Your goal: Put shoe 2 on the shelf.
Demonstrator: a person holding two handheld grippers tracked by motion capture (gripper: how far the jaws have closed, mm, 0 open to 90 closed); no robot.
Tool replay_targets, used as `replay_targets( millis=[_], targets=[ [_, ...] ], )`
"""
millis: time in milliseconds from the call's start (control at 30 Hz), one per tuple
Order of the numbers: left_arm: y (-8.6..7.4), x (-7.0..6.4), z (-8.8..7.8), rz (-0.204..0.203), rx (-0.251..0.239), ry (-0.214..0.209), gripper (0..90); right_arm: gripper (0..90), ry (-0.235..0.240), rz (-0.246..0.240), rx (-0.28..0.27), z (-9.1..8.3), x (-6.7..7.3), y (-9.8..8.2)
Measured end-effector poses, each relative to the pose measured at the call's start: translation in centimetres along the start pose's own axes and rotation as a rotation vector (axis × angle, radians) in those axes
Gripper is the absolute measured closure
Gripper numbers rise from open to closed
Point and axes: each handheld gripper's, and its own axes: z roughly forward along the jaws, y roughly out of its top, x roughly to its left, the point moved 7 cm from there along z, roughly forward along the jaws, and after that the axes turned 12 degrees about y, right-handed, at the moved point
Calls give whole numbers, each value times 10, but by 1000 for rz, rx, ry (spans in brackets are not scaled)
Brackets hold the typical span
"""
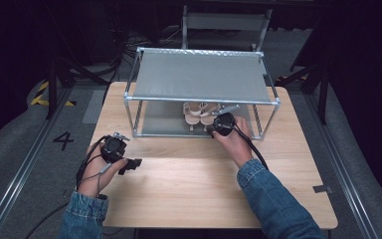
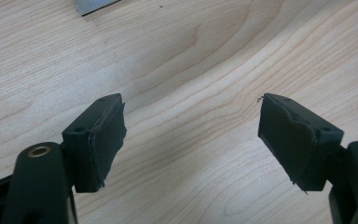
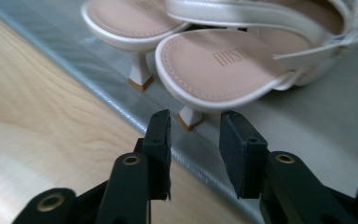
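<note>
A pair of cream low-heeled sandals [image 1: 198,113] stands on the bottom shelf of a small metal shoe rack [image 1: 199,77]. In the right gripper view the nearer sandal [image 3: 223,65] has its heel toward me, with the other sandal [image 3: 130,21] behind and to its left. My right gripper [image 3: 193,121] is open just short of that heel, at the shelf's front edge, with nothing between its pads. In the high view my right gripper [image 1: 214,121] reaches under the rack's top shelf. My left gripper [image 2: 191,121] stands open over bare wood, at the table's left [image 1: 132,164].
The rack's grey fabric top shelf [image 1: 199,74] covers much of the lower shelf [image 3: 307,126] from above. Its metal posts [image 1: 128,112] stand at the corners. The wooden table [image 1: 189,184] stretches in front of the rack. A dark floor and stands surround the table.
</note>
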Motion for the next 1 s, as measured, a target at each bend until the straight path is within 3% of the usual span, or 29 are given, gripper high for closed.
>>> replay_targets(
  millis=[300, 567, 1000],
  targets=[
    [-1, -1, -3, 9, -3, -1, 236, 578, 56, 48, -18, -45, 11, -10],
    [-1, -3, -3, 18, -1, -7, 235, 545, 73, 76, 13, -82, 14, -32],
    [-4, -4, -1, 31, 14, -11, 235, 505, 45, 134, 47, -124, -4, -75]
  ],
)
